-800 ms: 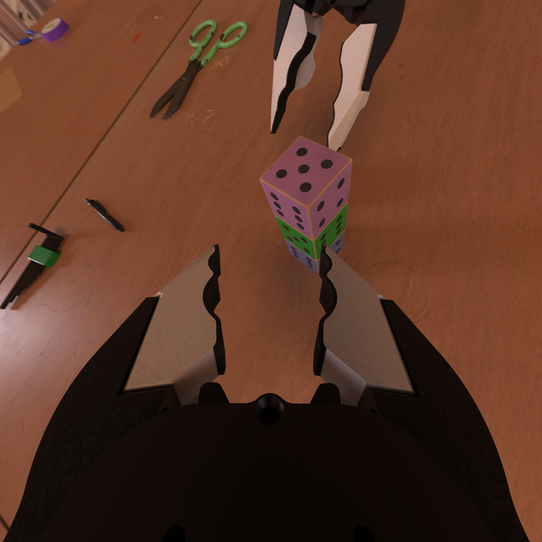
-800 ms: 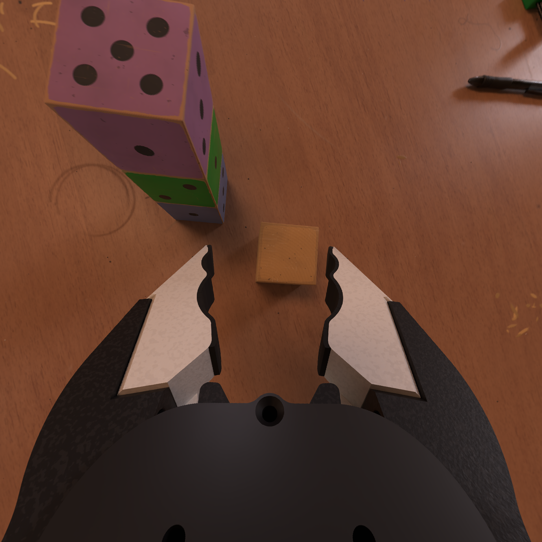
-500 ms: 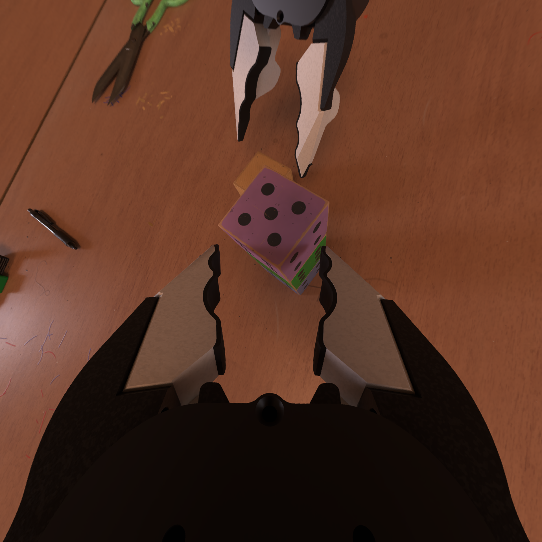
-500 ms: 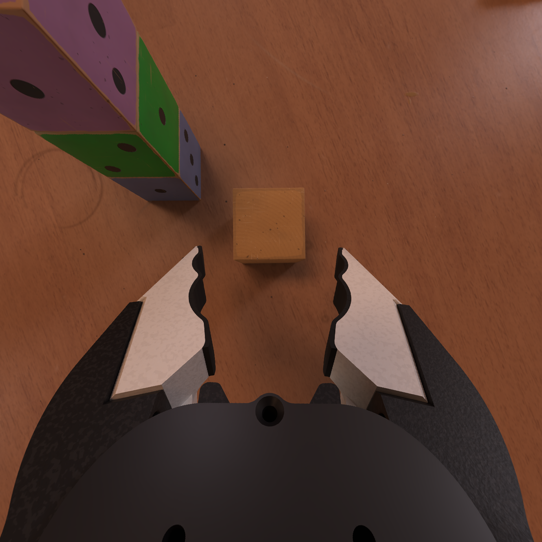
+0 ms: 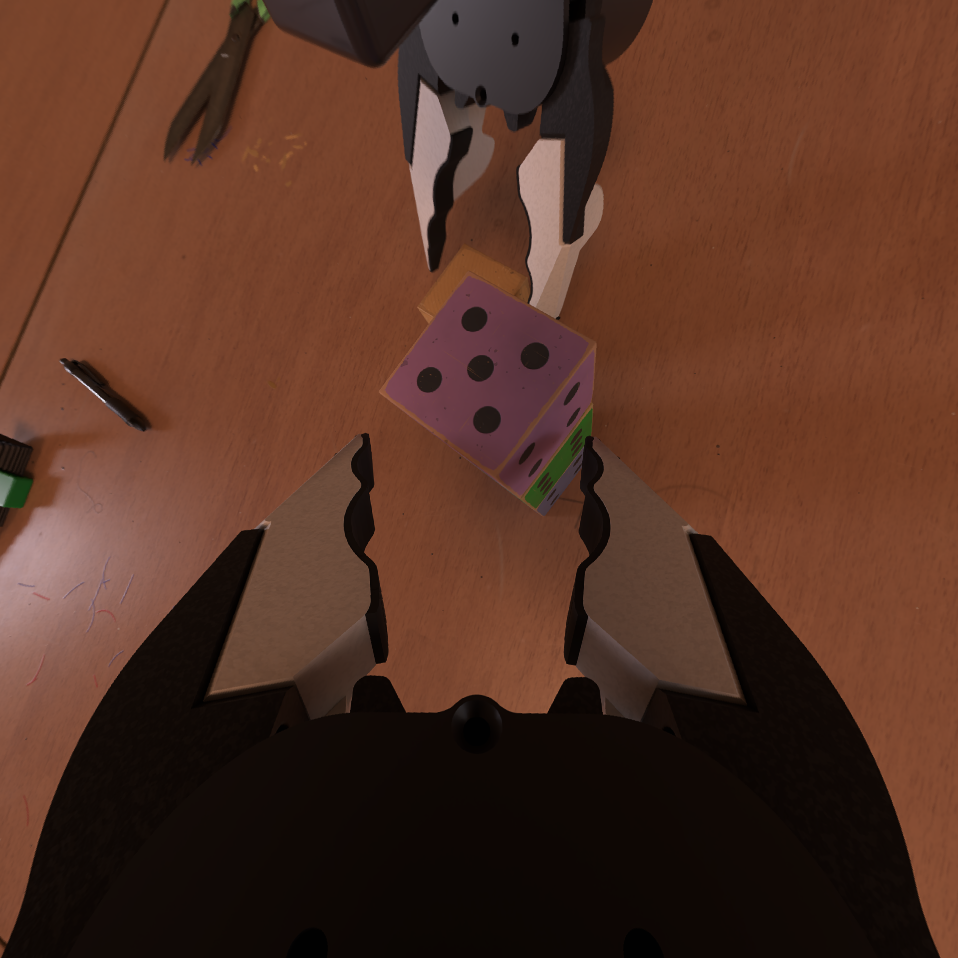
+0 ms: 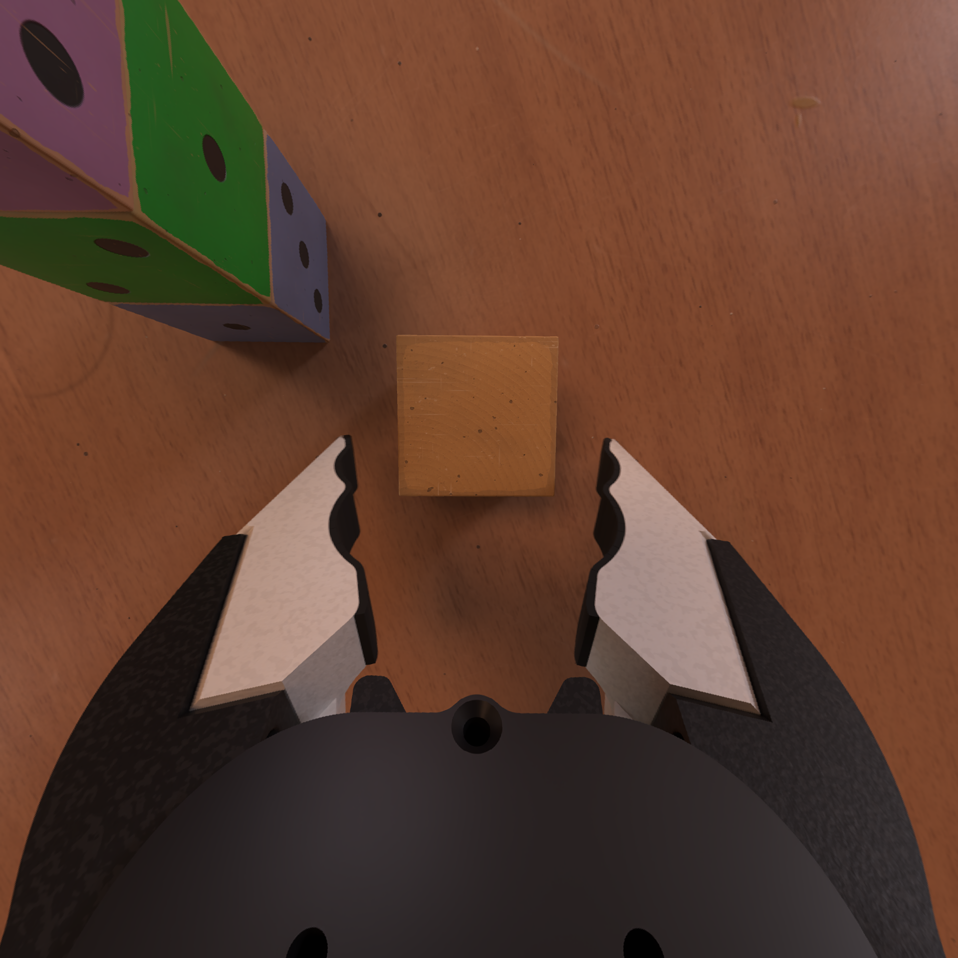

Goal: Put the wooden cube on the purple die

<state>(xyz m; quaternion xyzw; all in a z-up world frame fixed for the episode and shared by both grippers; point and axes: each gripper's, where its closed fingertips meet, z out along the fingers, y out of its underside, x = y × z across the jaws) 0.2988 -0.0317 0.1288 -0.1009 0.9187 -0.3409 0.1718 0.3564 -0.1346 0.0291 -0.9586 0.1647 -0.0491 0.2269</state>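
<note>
A purple die (image 5: 487, 373) tops a stack over a green die (image 5: 562, 464) and a blue-grey die (image 5: 557, 495) on the wooden table. The stack also shows in the right wrist view, with the purple die (image 6: 57, 93), green die (image 6: 197, 171) and blue-grey die (image 6: 298, 243) at the upper left. The wooden cube (image 6: 477, 414) lies on the table just right of the stack, partly hidden behind it in the left wrist view (image 5: 466, 269). My right gripper (image 6: 477, 446) is open above the cube, its fingertips level with the cube's near half; it also shows in the left wrist view (image 5: 487, 280). My left gripper (image 5: 474, 446) is open and empty above the stack.
Scissors (image 5: 207, 114) lie at the upper left of the left wrist view. A black pen (image 5: 103, 394) and a green-banded set of hex keys (image 5: 13, 477) lie at the left edge. A table seam (image 5: 78, 192) runs diagonally on the left.
My right gripper has come down over the wooden cube, which now sits between its fingertips. My left gripper has risen and moved over the die stack, looking more steeply down.
</note>
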